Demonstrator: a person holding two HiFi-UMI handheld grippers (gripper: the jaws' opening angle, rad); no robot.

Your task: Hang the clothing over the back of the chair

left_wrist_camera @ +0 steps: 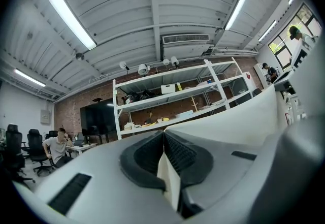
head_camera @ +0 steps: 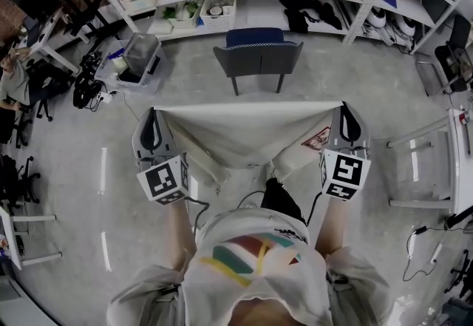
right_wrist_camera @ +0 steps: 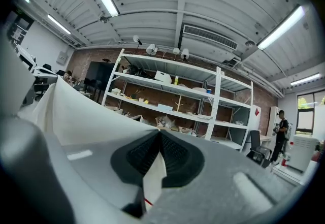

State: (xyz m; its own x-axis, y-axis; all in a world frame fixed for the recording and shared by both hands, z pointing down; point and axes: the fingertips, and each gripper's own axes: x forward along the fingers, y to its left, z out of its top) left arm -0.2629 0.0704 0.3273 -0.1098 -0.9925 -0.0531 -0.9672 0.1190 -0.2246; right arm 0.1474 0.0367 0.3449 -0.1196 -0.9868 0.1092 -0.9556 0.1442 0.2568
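Head view: garment (head_camera: 244,132) bears a red-edged label (head_camera: 316,140), writing unreadable.

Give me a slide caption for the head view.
Left claw and right claw stretch a white garment before a grey chair.

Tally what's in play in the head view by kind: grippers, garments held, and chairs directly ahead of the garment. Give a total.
Grippers: 2, left gripper and right gripper, jaws shut on the garment
Garments: 1, white, stretched between them
Chairs directly ahead: 1, grey chair
Total: 4
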